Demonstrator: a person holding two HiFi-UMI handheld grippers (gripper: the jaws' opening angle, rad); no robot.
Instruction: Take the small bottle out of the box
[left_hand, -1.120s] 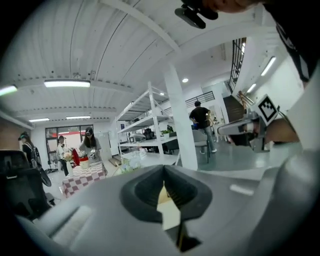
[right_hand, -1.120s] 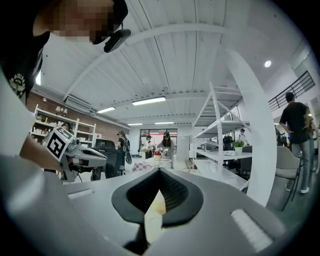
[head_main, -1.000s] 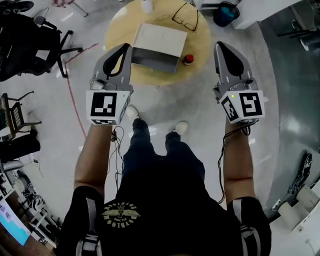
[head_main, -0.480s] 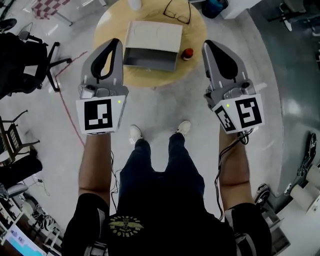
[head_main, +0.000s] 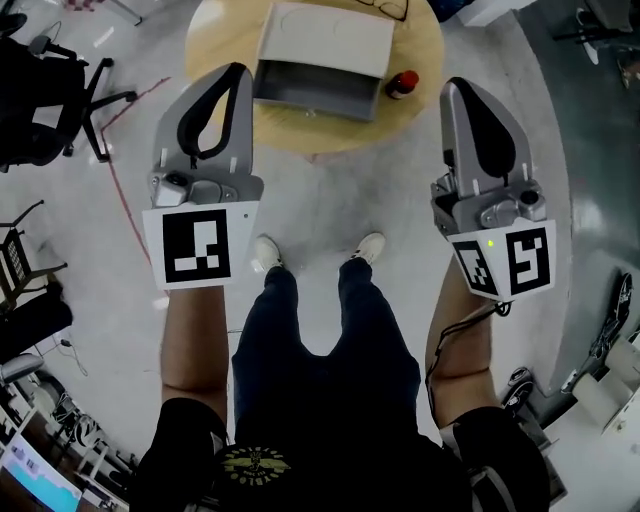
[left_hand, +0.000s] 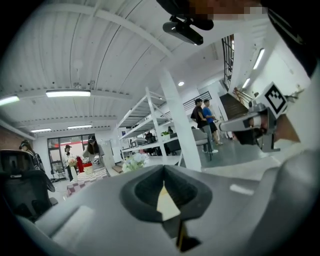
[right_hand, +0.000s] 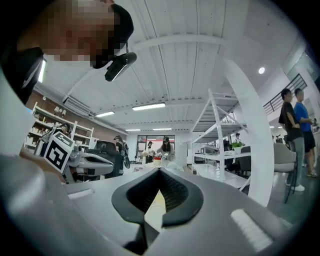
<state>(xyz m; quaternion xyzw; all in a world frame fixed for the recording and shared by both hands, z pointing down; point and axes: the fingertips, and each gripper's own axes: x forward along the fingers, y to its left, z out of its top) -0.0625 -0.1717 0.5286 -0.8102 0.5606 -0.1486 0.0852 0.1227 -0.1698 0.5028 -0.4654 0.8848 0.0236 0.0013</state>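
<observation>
In the head view, the small bottle (head_main: 403, 85) is seen on the round table (head_main: 300, 140), just beside the box (head_main: 320, 55), between the left gripper (head_main: 236, 72) and the right gripper (head_main: 452, 88), apart from both. In the left gripper view, the jaws are shown pressed together. In the right gripper view, likewise.

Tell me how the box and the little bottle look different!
The box is big, the small bottle far smaller. The box is white and grey with straight edges; the small bottle is red and rounded. Both rest on the round wooden table, side by side.
</observation>
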